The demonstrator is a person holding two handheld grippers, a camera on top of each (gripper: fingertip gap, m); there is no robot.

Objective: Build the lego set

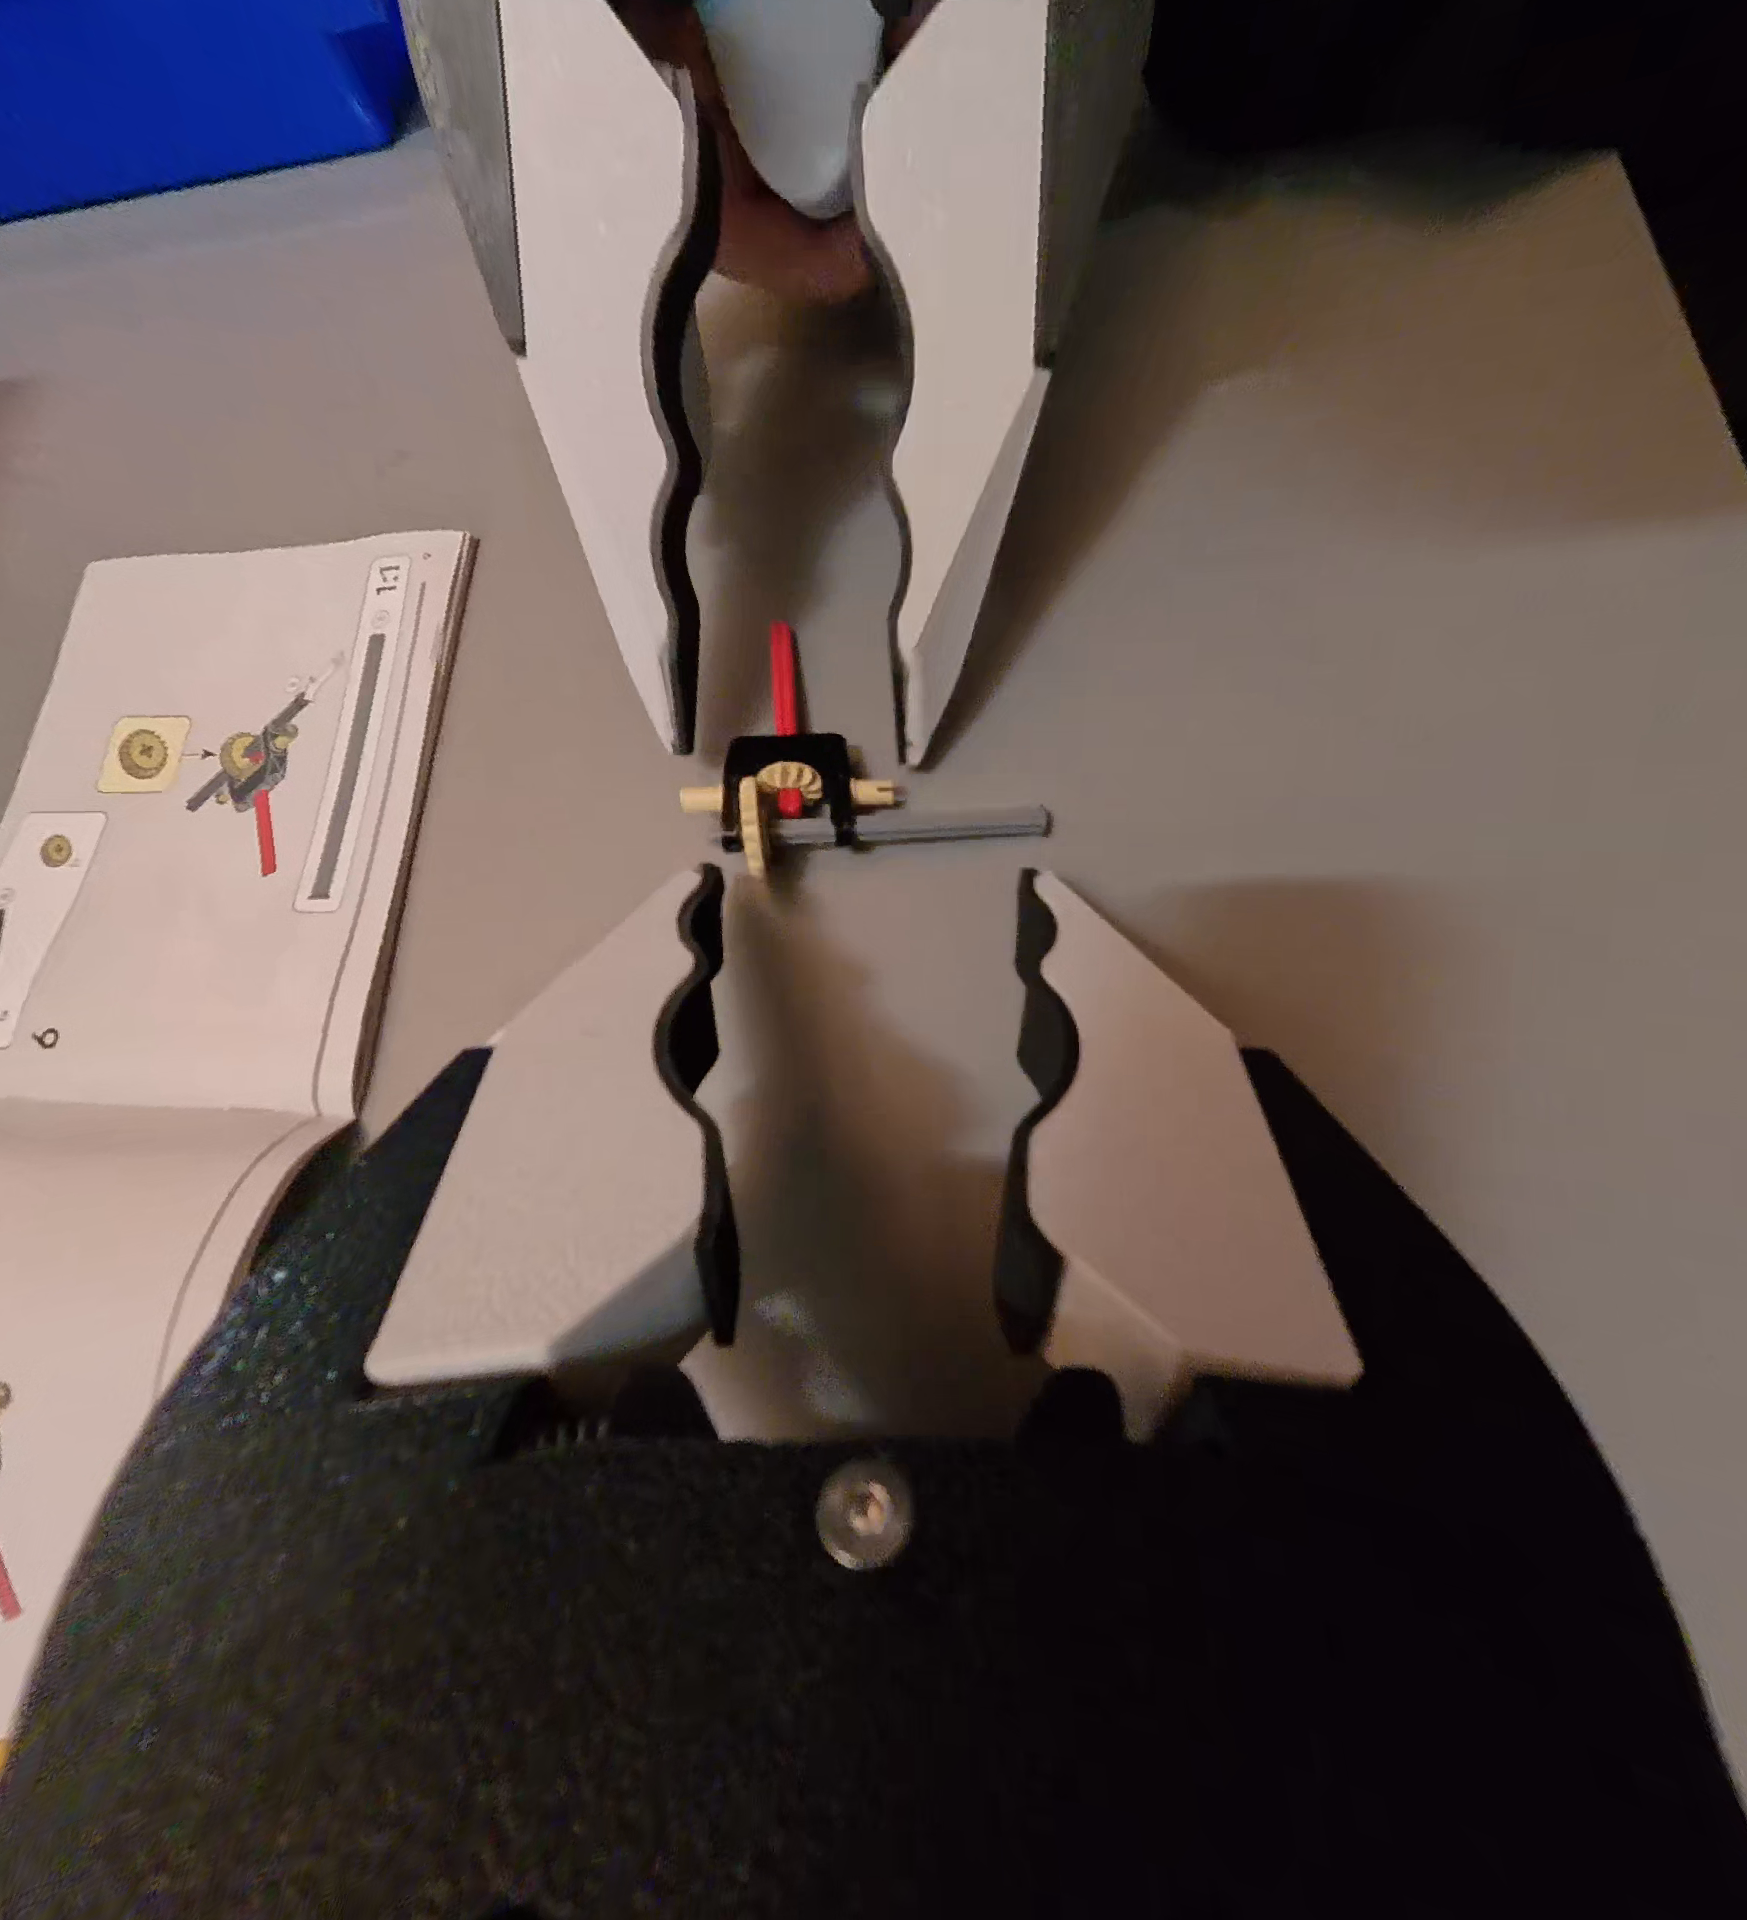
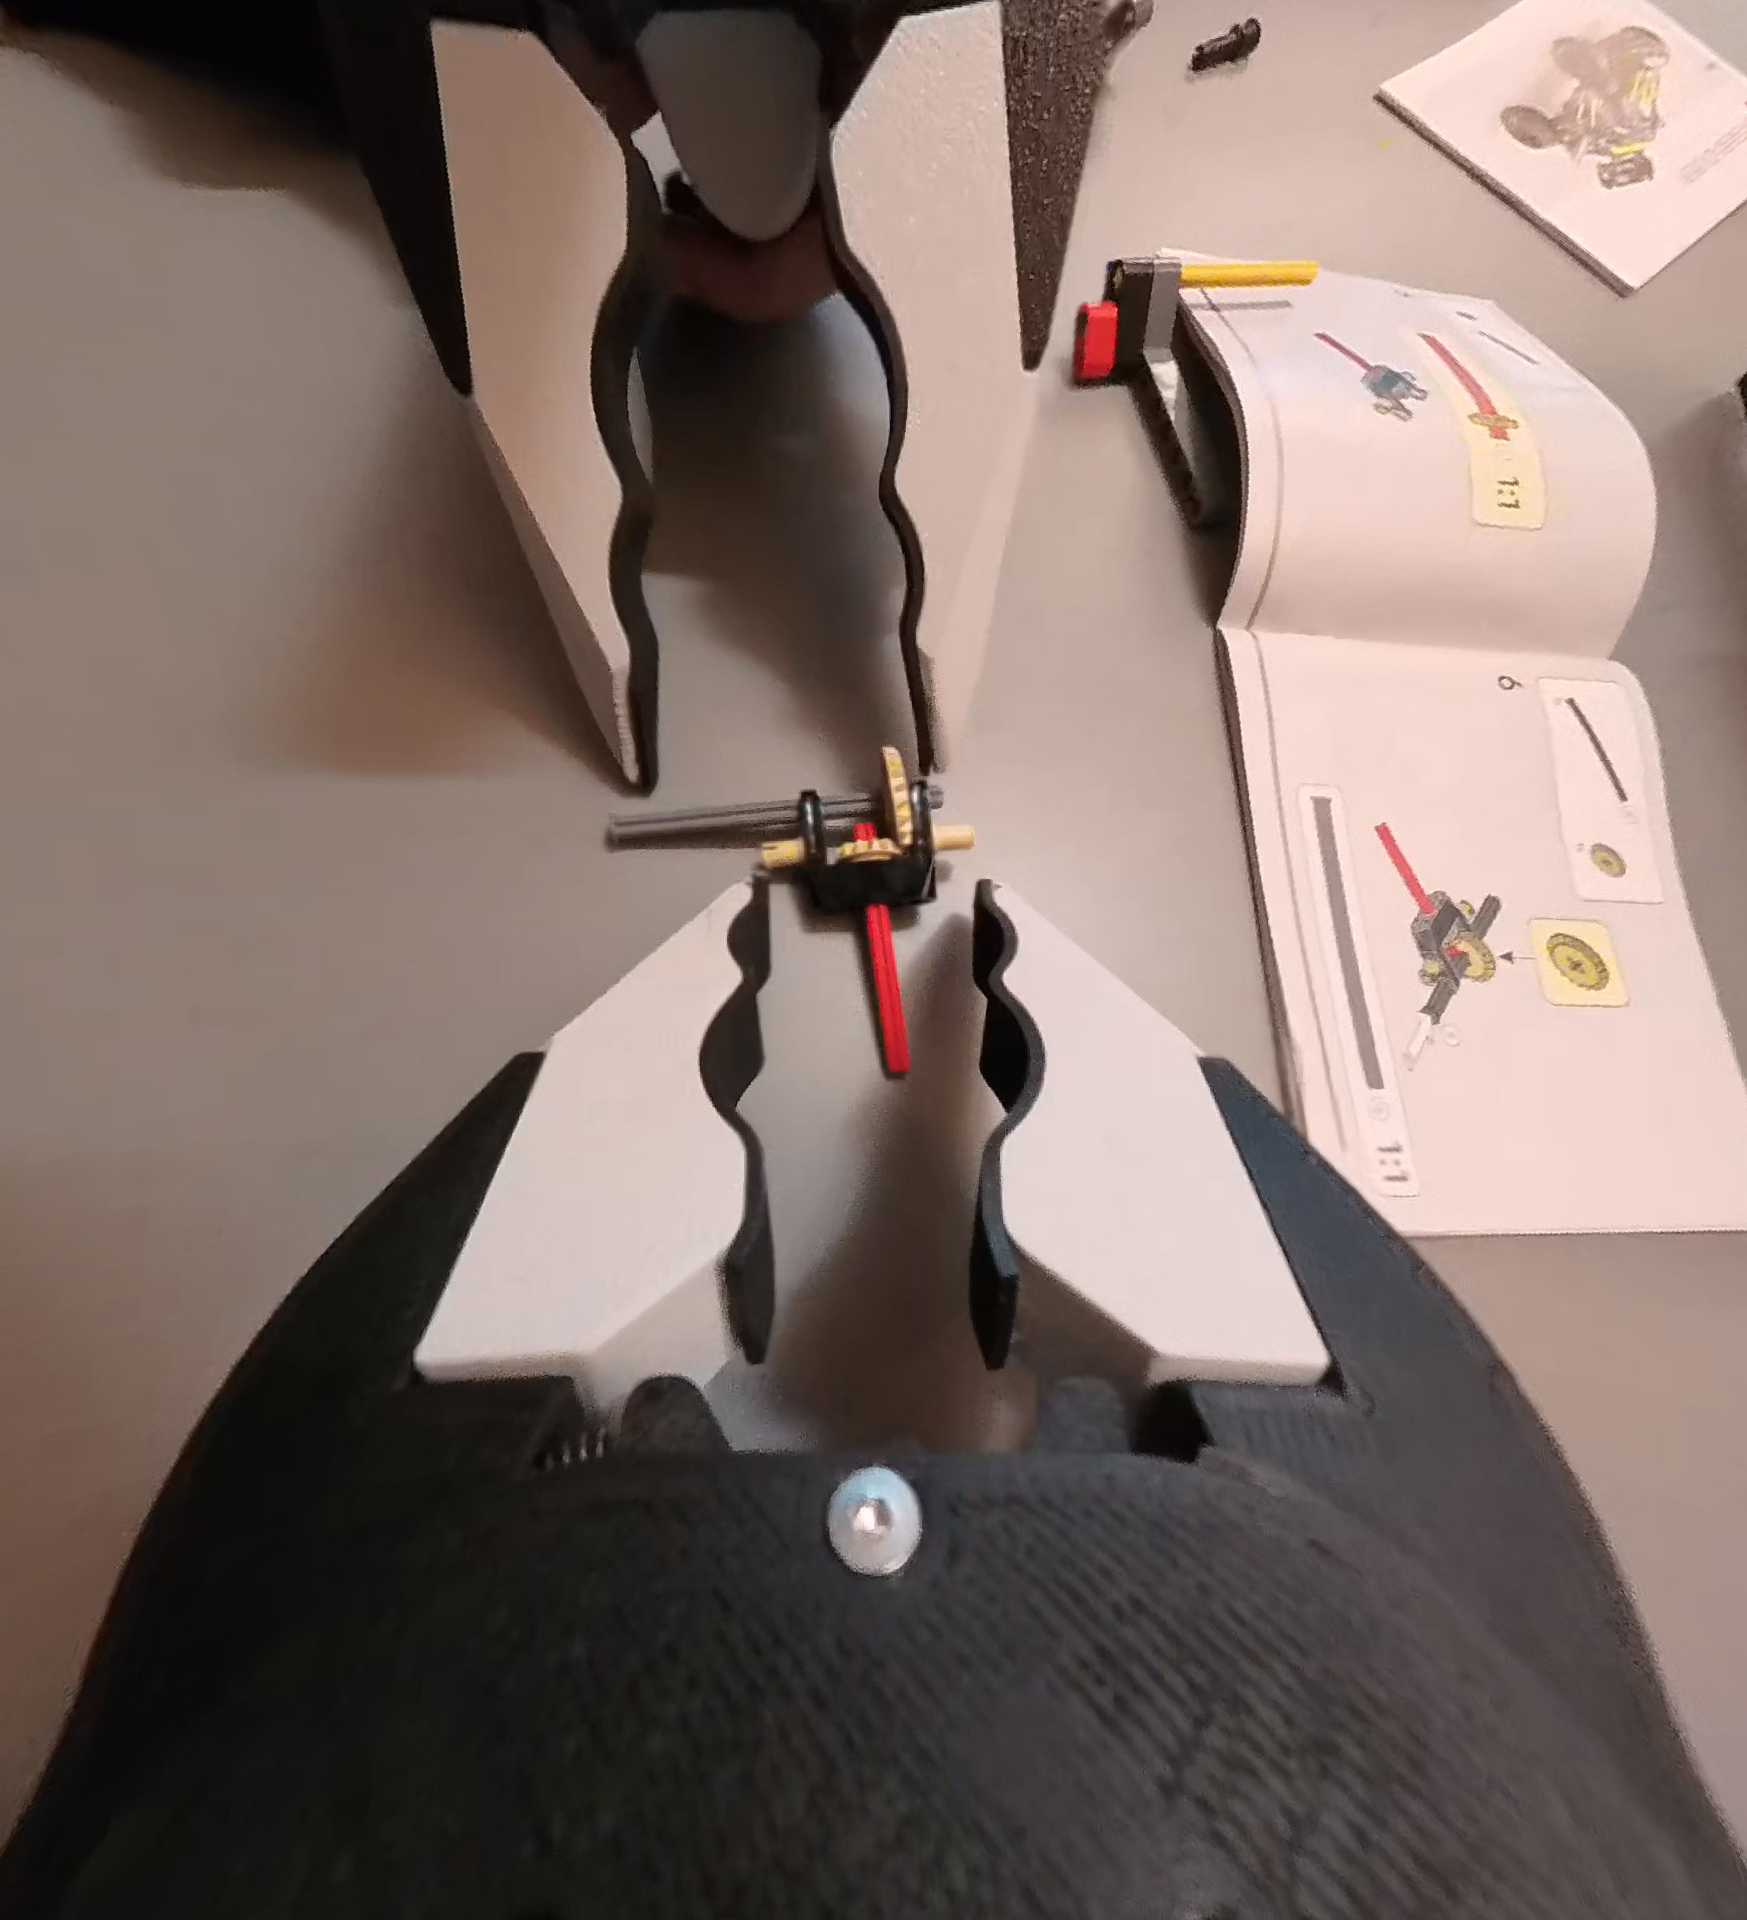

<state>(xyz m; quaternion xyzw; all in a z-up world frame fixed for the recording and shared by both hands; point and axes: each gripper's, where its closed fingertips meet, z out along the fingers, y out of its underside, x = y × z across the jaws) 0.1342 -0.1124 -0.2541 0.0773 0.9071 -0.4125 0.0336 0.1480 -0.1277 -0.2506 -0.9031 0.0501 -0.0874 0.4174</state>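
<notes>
Grey axle [image 1: 962, 821] lies loose just beyond my wide-open, empty left gripper [image 1: 869, 883] and right gripper [image 2: 864, 899], so a careless nudge may slide it out of the tan gear [image 1: 760, 831].

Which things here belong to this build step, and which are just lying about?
In the job: gear assembly with red axle and grey axle; open instruction booklet.

Lying about: closed booklet, blue bin, beam sub-assembly, black pin.

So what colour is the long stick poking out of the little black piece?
Red. The right wrist view shows it best.
</notes>
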